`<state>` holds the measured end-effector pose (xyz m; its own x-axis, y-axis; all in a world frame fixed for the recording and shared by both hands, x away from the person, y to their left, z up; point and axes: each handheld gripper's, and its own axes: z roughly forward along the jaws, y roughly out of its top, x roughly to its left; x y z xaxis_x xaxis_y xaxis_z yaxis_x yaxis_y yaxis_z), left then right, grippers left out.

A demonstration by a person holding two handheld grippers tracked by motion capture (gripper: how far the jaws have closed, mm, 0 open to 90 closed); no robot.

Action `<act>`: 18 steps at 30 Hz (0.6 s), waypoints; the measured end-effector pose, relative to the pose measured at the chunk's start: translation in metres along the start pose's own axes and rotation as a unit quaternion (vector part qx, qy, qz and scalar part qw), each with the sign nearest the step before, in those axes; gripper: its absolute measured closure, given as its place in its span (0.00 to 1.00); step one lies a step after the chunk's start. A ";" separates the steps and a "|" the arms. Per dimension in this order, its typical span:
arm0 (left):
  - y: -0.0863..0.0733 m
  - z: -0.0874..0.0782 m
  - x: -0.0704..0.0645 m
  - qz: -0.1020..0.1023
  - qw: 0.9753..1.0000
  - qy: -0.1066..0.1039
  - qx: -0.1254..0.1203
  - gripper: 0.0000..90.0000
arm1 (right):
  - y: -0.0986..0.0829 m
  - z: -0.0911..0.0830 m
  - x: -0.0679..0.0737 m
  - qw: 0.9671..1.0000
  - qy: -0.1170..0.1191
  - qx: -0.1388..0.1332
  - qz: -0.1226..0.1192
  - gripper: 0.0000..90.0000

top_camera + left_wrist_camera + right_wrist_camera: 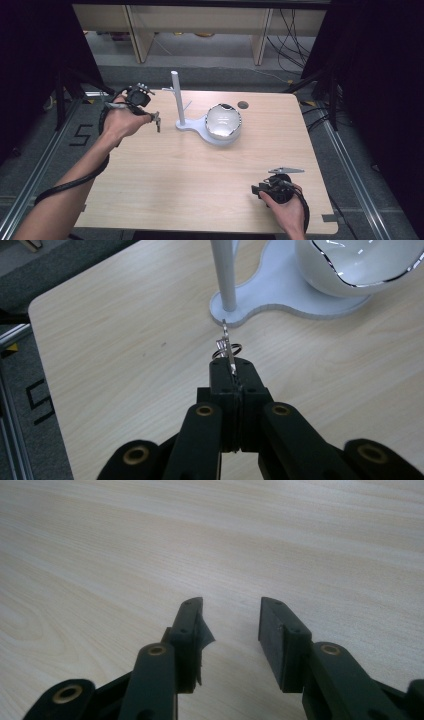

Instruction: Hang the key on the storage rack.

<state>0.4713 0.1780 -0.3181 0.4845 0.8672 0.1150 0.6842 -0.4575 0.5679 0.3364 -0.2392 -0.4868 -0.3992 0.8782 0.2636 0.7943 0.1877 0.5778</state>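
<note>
So, quick rundown:
Left gripper [231, 371]: jaws clamped on a small metal keyring clip [226, 346], just short of the white stand [280, 290], far left of bench [200, 185].
Right gripper [231, 625]: jaws apart, holding nothing, near right.

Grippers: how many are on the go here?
2. The left gripper is near the white stand, shut on a small metal ring piece; the right gripper is open at the table's near edge.

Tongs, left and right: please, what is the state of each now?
Left tongs: closed on a small metal ring piece.
Right tongs: open, holding nothing.
</note>
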 end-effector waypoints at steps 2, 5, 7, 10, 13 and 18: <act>0.003 0.001 0.003 -0.003 1.000 0.005 0.000 0.98 | 0.000 -0.001 0.000 1.000 0.006 -0.001 0.000 0.70; 0.007 0.005 0.009 -0.009 1.000 0.003 -0.001 0.98 | 0.000 0.000 0.000 1.000 -0.001 -0.005 0.003 0.70; 0.009 0.006 0.012 -0.013 1.000 0.008 -0.002 0.98 | -0.001 0.000 -0.001 1.000 0.002 -0.006 0.002 0.70; 0.013 0.008 0.014 -0.022 1.000 0.016 -0.009 0.98 | -0.001 0.000 -0.002 1.000 0.003 -0.005 0.002 0.70; 0.017 0.009 0.016 -0.022 1.000 0.020 -0.007 0.98 | -0.001 0.001 -0.002 1.000 0.000 0.000 0.003 0.70; 0.023 0.011 0.020 -0.032 0.999 0.027 -0.012 0.98 | -0.002 0.001 -0.001 1.000 -0.005 0.000 0.011 0.70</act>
<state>0.5028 0.1830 -0.3122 0.4099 0.9040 0.1215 0.6987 -0.3968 0.5953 0.3358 -0.2403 -0.4885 -0.3777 0.8863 0.2680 0.8026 0.1691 0.5720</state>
